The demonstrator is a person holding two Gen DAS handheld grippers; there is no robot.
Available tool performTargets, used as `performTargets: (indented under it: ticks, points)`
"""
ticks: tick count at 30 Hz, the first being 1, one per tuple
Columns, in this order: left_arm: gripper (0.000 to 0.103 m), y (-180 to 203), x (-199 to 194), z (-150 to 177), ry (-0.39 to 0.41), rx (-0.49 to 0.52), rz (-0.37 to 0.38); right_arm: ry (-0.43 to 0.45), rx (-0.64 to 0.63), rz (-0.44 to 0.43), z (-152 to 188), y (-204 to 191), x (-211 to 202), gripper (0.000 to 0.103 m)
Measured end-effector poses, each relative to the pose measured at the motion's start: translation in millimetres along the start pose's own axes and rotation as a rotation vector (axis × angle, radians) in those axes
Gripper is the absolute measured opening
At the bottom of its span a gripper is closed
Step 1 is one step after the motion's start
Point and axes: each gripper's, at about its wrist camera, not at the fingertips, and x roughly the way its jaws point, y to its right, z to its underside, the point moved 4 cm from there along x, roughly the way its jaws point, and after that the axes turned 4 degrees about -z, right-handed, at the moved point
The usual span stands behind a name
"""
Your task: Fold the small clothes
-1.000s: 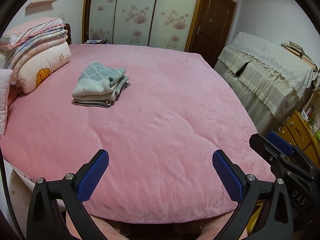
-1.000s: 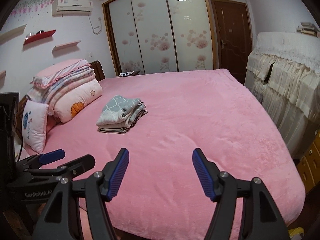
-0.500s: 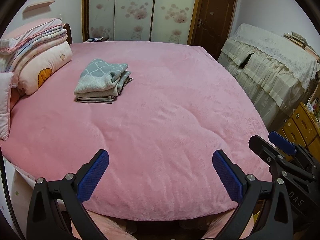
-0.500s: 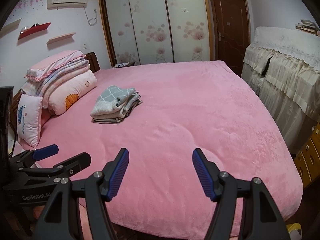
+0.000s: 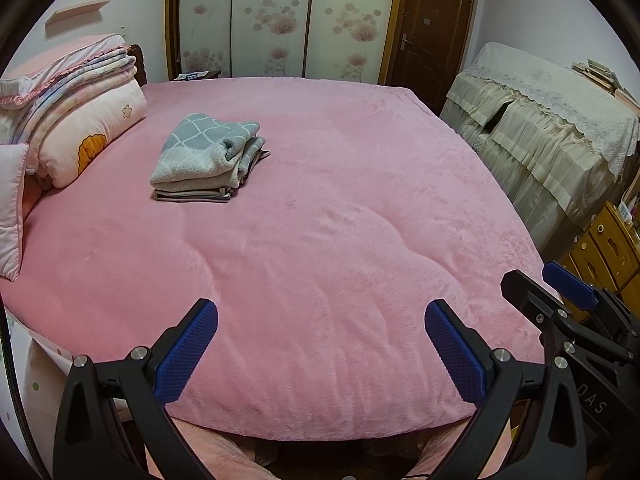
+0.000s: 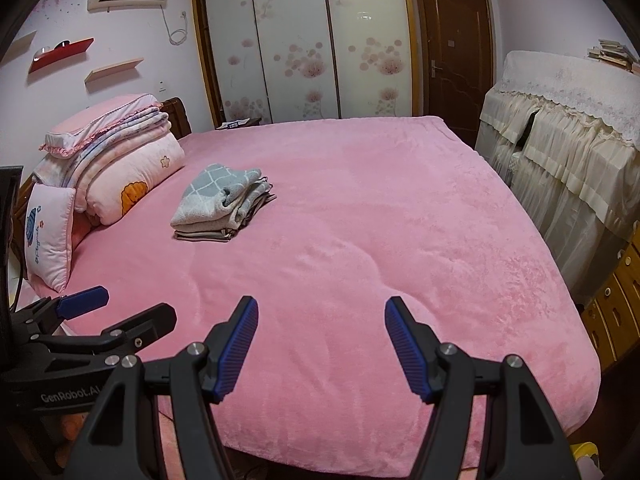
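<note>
Left gripper (image 5: 321,322): nearest in its own view, above the near edge of the bed; blue pads (image 5: 188,350) stand wide apart with nothing between them, only pink cover behind.
Right gripper (image 6: 321,320): also at the near edge; blue pads (image 6: 237,344) well apart, gap empty.
Grippers together: side by side; the left one shows at the lower left of the right view, the right one at the lower right of the left view.
Bed (image 5: 340,240): a plush pink cover spreads over the whole top, with shallow creases and a soft ridge across the middle; the near half is bare.
Clothes (image 5: 208,158): a folded stack lying on the cover, toward the far left, well apart from both grippers; a grey piece with a white lattice pattern is on top, plainer grey-beige layers under it, edges roughly squared.
Bedding (image 6: 116,172): folded quilts and a pillow heaped at the headboard, just left of the clothes, not touching them.
Covered furniture (image 6: 560,152): draped in cream lace cloth, along the right side of the bed.
Wardrobe (image 6: 304,40): flowered sliding doors on the far wall.
Door (image 6: 456,48): dark brown, shut, right of the wardrobe.
</note>
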Motion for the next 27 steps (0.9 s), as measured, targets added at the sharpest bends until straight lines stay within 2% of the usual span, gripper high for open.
performTargets:
  ticks: [27]
  points:
    - [0.103,3.5,8.5,1.6,-0.032,-0.003,-0.015,-0.013,0.007,-0.001,4.5,2.8,8.0,0.066]
